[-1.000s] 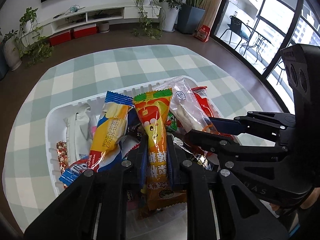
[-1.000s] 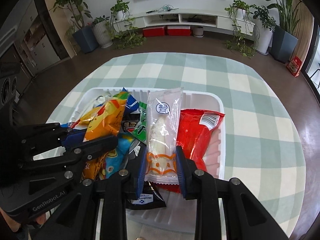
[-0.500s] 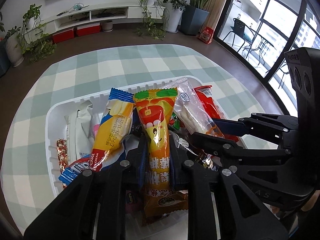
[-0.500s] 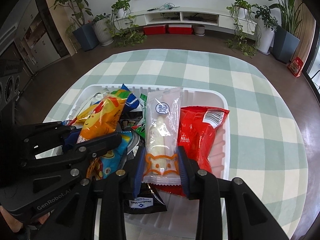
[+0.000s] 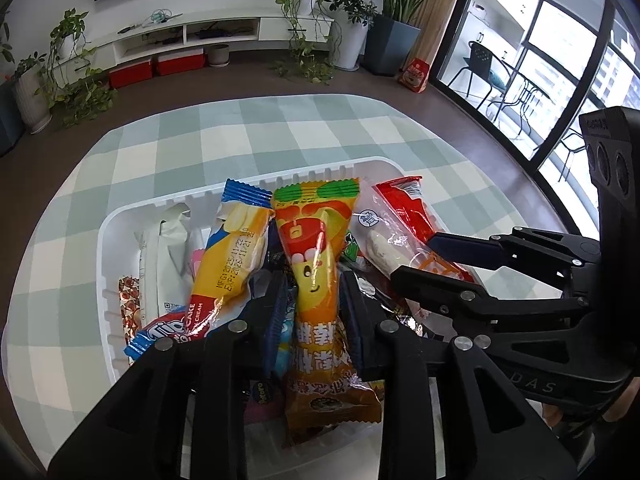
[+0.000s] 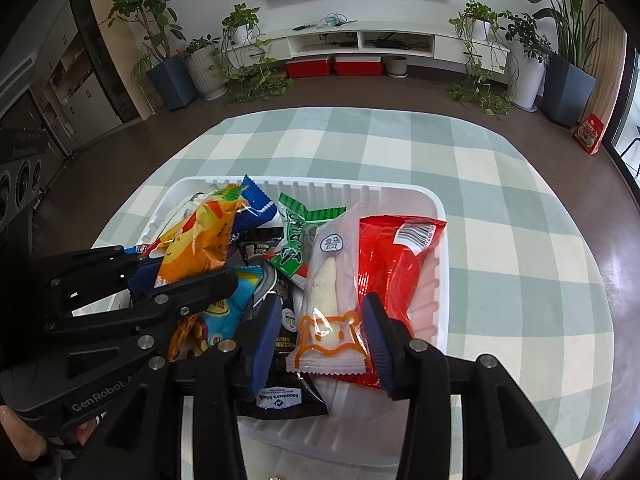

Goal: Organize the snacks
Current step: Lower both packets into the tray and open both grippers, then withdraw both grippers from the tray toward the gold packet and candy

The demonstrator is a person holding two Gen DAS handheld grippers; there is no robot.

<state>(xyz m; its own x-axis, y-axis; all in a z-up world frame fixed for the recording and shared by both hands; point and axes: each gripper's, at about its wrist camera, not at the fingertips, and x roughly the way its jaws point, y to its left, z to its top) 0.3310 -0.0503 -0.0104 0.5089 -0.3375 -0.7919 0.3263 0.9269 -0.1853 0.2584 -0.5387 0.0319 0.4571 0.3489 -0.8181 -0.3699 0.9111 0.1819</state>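
A: Both pairs of fingers have spread since a second ago; then each was pinched on a packet, and now both are opening.

B: Where do the packets sit?

A: Inside the white tray [image 6: 439, 216]. The orange packet [image 5: 316, 256] is between the left gripper [image 5: 316, 304] fingers, propped on the heap at the tray's middle. The clear packet [image 6: 332, 300] lies between the right gripper [image 6: 320, 328] fingers, just beside the red bag [image 6: 394, 264] on the tray's right side.

B: Is either one gripped?

A: No, I judge; gaps show at the pads, narrow on the left, wider on the right. Likely each was set lengthwise so the snacks line up in the tray.

B: And the tray?

A: It rests on the checked surface [image 6: 500, 208].
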